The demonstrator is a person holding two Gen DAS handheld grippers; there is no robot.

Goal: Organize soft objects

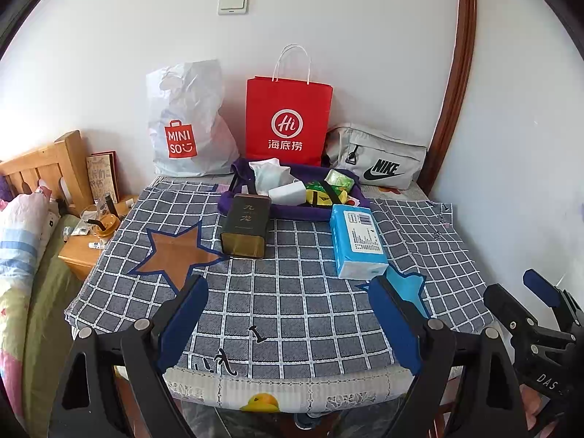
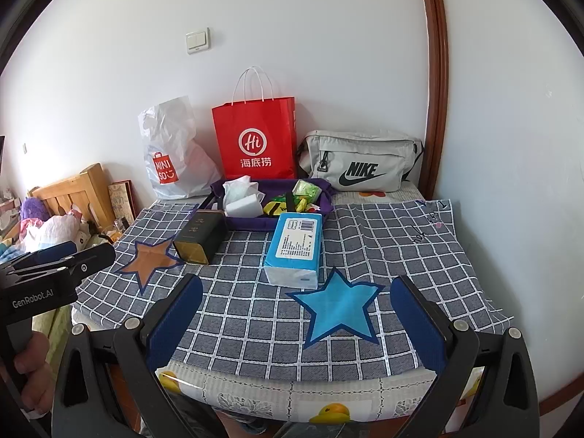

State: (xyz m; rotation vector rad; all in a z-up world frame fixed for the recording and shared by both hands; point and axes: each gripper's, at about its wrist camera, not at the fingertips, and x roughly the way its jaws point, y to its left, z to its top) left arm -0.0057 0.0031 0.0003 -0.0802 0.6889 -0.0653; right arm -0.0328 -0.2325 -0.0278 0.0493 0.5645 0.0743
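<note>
Blue tissue pack (image 2: pixel 296 246) & dark tin (image 2: pixel 200 240) lie just near of the purple tray (image 2: pixel 252 222), prob. staged for sorting. Left gripper (image 1: pixel 288 323) & right gripper (image 2: pixel 295 323) hang over the near edge, both released, nothing between them.

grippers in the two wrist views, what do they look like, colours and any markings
Both are black hand-held clamps. The left gripper and right gripper each have two flat fingers faced with blue pads, on angular black frames with silver rivets. White lettering on the bodies reads GenRobot.AI and DAS.
</note>
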